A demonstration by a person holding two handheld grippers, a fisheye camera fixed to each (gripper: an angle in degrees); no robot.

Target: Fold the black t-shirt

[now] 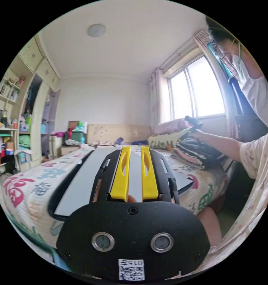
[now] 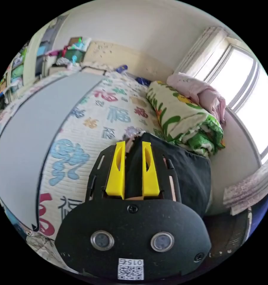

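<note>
The black t-shirt [image 2: 187,175] lies on top of a pile at the side of the bed, next to a folded quilt. My right gripper [image 2: 133,145] hangs over its near edge, jaws apart, with black cloth showing between them. In the left gripper view that gripper [image 1: 193,121] is a dark shape at the end of the person's outstretched arm, above the pile of clothes [image 1: 196,151]. My left gripper [image 1: 136,148] is open with nothing between its yellow jaws, and it points along the grey mat [image 1: 77,184].
The grey mat [image 2: 27,133] lies flat on the bed's printed cover [image 2: 110,118]. A green-patterned quilt [image 2: 184,118] and a pink blanket [image 2: 199,89] lie under the window. Crowded shelves [image 1: 9,118] stand at the left. The person stands by the bed at the right.
</note>
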